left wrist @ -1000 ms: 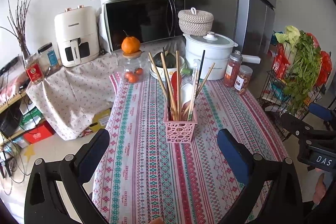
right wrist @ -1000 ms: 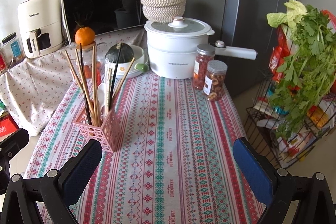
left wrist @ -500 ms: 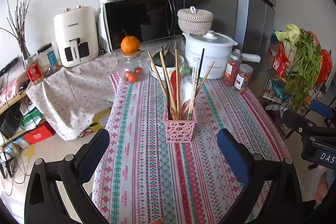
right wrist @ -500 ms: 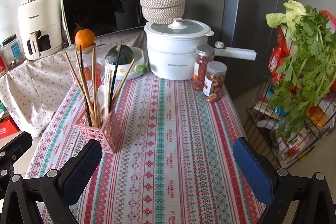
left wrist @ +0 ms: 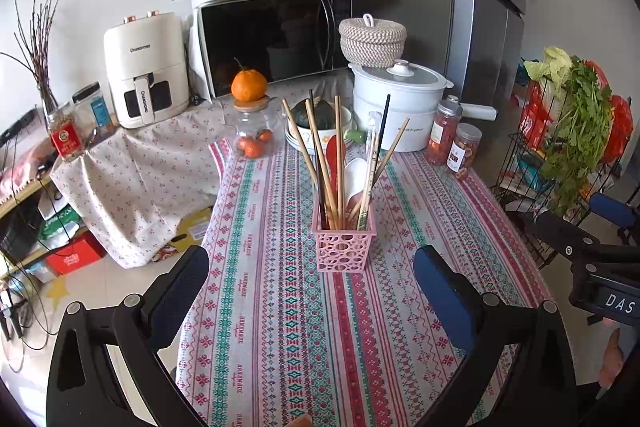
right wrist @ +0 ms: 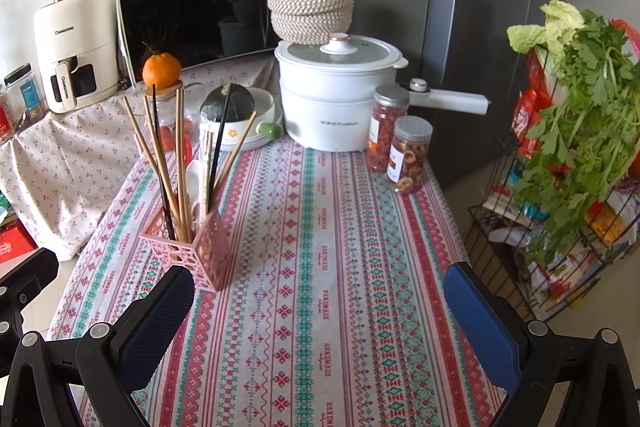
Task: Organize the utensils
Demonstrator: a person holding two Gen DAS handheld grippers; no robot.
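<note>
Standing upright in the pink holder [left wrist: 344, 247], at table centre, chopsticks [left wrist: 320, 155] and spoons [left wrist: 354, 173] look sorted already. Left gripper [left wrist: 312, 281] at 6 o'clock, right gripper [right wrist: 320, 297] at 4, both spread wide, empty. Finished or awaiting pulling? Can't tell.

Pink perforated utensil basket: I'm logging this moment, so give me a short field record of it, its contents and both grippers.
holder: pink perforated plastic basket, upright on striped tablecloth
contents: wooden chopsticks, black chopstick, white spoon, red spoon
left hand-held gripper: open, empty, short of holder
right hand-held gripper: open, empty
</note>
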